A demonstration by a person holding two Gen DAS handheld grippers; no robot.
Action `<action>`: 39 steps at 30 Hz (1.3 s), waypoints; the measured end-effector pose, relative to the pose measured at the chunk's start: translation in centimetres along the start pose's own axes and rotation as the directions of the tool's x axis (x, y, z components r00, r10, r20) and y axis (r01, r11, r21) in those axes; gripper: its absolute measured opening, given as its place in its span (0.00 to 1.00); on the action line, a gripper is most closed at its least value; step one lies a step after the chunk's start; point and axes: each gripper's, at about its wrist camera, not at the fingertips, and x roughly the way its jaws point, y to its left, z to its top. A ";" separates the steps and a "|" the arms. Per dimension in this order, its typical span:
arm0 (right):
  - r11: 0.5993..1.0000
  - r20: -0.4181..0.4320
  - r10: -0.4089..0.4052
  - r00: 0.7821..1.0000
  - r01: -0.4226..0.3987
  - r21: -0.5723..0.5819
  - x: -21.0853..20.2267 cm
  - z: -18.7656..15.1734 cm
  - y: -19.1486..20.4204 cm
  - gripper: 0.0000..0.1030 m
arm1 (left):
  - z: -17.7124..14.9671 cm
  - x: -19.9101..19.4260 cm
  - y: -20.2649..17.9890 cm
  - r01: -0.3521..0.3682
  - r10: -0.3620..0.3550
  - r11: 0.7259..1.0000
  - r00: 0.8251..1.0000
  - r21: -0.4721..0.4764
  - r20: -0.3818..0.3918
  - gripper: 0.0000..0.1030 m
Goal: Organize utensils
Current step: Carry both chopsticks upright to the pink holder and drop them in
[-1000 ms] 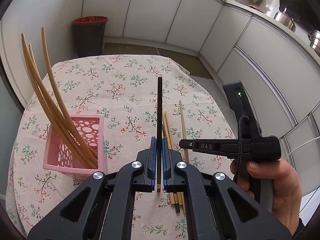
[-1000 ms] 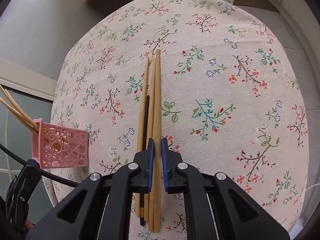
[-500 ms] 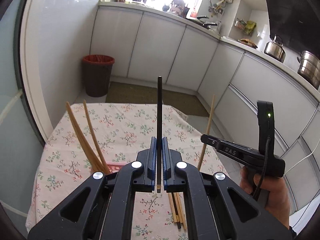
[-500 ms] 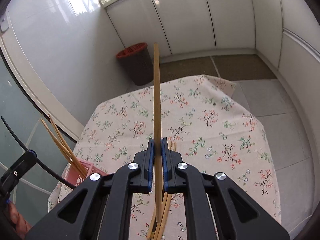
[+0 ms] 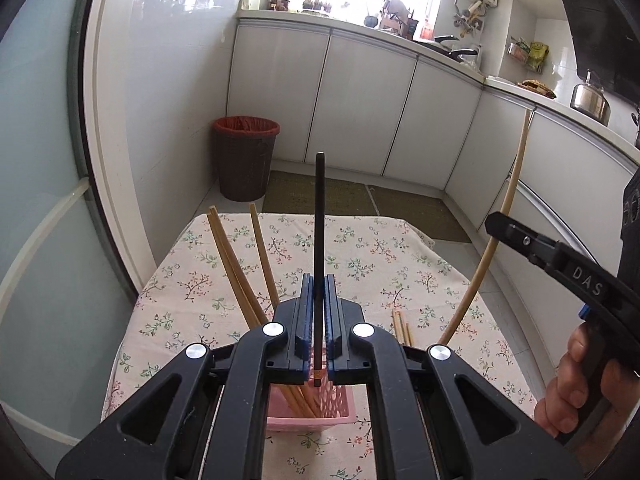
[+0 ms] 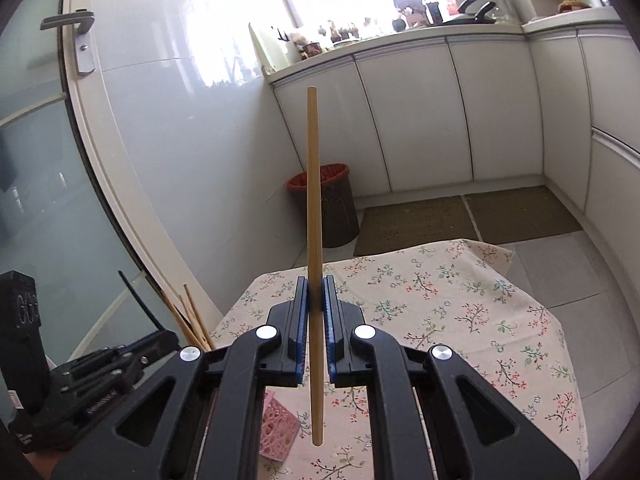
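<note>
My left gripper point(image 5: 319, 294) is shut on a black chopstick point(image 5: 319, 224) and holds it upright above the pink perforated basket point(image 5: 320, 410), which holds several wooden chopsticks point(image 5: 232, 264). My right gripper point(image 6: 316, 296) is shut on a wooden chopstick point(image 6: 313, 200) and holds it upright over the table. That gripper point(image 5: 560, 264) and its chopstick point(image 5: 508, 200) also show at the right of the left wrist view. The basket point(image 6: 278, 428) shows low in the right wrist view, with the left gripper point(image 6: 120, 360) beside it. A few wooden chopsticks point(image 5: 402, 328) lie on the floral tablecloth point(image 5: 372, 264).
A dark bin with a red liner point(image 5: 245, 156) stands on the floor beyond the table. White cabinets point(image 5: 360, 100) run along the back and right. A glass door point(image 6: 48, 160) is at the left. The table's far edge point(image 5: 304, 216) drops to the floor mats.
Both grippers have tilted up from the table. The right gripper has lifted one wooden chopstick off the pile. The left gripper has moved over the pink basket with the black chopstick.
</note>
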 end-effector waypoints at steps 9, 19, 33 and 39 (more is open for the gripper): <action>0.997 0.056 0.082 0.995 -0.081 -0.021 -0.1 -0.6 2.2 0.07 | -1.6 3.0 0.8 0.004 -0.008 1.000 0.988 -0.031 -0.156 0.07; 0.989 0.079 0.143 0.987 -0.138 -0.055 0.8 -1.8 4.2 0.07 | 0.7 -0.6 3.9 0.030 -0.035 0.988 0.999 -0.153 -0.034 0.07; 0.966 -0.109 0.082 0.991 -0.106 -0.237 5.0 -5.5 8.1 0.17 | 1.4 -1.2 5.7 0.023 -0.035 0.973 0.998 -0.230 -0.048 0.12; 0.973 -0.078 0.100 0.992 -0.114 -0.199 3.4 -4.3 7.2 0.23 | 1.7 -2.0 5.4 0.035 -0.042 0.975 0.999 -0.217 -0.029 0.12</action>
